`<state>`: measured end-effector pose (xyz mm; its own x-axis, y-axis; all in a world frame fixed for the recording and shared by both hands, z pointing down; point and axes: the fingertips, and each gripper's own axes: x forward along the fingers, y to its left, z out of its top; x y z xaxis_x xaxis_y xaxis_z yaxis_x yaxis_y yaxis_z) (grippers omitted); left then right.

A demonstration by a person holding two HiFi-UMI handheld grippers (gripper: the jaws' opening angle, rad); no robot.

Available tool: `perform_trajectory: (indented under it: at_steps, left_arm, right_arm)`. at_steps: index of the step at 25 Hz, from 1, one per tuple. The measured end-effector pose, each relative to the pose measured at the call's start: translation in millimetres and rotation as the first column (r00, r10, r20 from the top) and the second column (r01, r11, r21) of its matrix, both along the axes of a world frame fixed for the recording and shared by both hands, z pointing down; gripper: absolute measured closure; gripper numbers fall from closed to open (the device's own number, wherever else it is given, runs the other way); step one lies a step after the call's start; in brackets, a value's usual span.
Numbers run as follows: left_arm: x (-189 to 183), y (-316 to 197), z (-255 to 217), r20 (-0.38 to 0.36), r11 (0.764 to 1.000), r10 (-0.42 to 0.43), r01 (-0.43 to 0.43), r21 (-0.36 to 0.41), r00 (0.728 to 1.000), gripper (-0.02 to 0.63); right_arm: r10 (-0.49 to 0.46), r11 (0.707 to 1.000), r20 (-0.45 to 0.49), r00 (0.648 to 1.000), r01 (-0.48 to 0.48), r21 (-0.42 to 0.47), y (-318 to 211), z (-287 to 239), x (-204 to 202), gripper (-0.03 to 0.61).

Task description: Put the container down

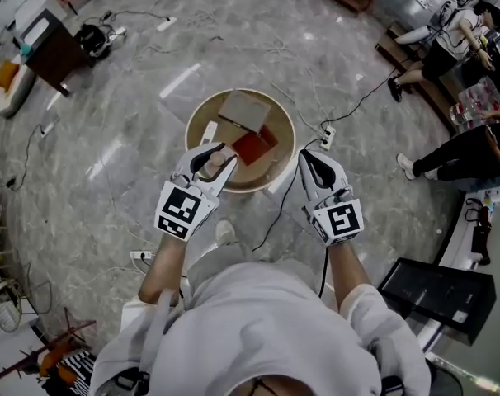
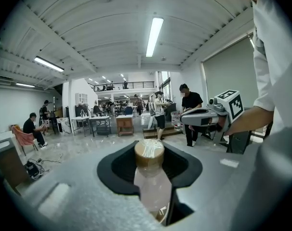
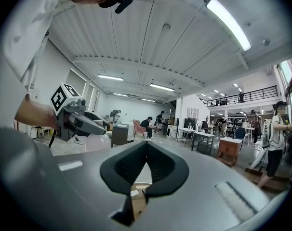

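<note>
A container [image 1: 214, 162] with a tan lid and a pale translucent body is held upright over the near left rim of the round wooden table [image 1: 202, 112]. My left gripper [image 1: 210, 160] is shut on it. In the left gripper view the container [image 2: 153, 190] stands between the grey jaws of my left gripper [image 2: 149, 146], its lid poking above the black pads. My right gripper [image 1: 310, 160] hovers off the table's right edge, shut and empty. In the right gripper view the black pads of my right gripper [image 3: 146, 144] meet with nothing between them.
On the table lie a cardboard box [image 1: 243, 109], a red box [image 1: 254, 148] and a white piece [image 1: 209, 131]. A power strip [image 1: 326, 136] and cables lie on the marble floor. A black case [image 1: 436, 291] stands at lower right. People [image 1: 452, 35] sit at the far right.
</note>
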<state>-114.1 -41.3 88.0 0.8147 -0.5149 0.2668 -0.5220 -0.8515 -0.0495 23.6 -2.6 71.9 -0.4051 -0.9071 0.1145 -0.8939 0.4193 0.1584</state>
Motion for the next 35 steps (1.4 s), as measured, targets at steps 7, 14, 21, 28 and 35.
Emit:
perform_trajectory:
  at_steps: [7,14,21,28,35]
  left_arm:
    - [-3.0,-62.6,13.5,-0.005,1.0,0.0,0.0,0.006,1.0,0.489]
    - [27.1,-113.2,57.0,0.007,0.997,-0.066,0.065,0.036,0.998,0.489]
    - [57.0,-148.0,133.1,0.0,0.984,-0.169,0.169,0.063,0.986,0.489]
    - [84.7,-178.4,228.4,0.005,0.982,-0.183,0.183,0.057,0.983,0.489]
    - [91.7,-199.3,335.0,0.027,0.982,-0.184,0.183,0.039,0.983,0.489]
  right_arm:
    - [0.006,1.0,-0.005,1.0,-0.006,0.018,-67.2,8.1,-6.2,0.574]
    - [-0.057,0.998,-0.006,0.998,0.057,0.015,-121.0,54.6,21.5,0.574]
    - [-0.147,0.989,0.023,0.989,0.147,0.005,-165.3,123.9,38.7,0.574]
    - [-0.149,0.989,0.02,0.989,0.149,0.001,-202.3,216.0,54.7,0.574]
    - [-0.141,0.989,0.031,0.989,0.143,-0.047,-210.8,323.2,55.2,0.574]
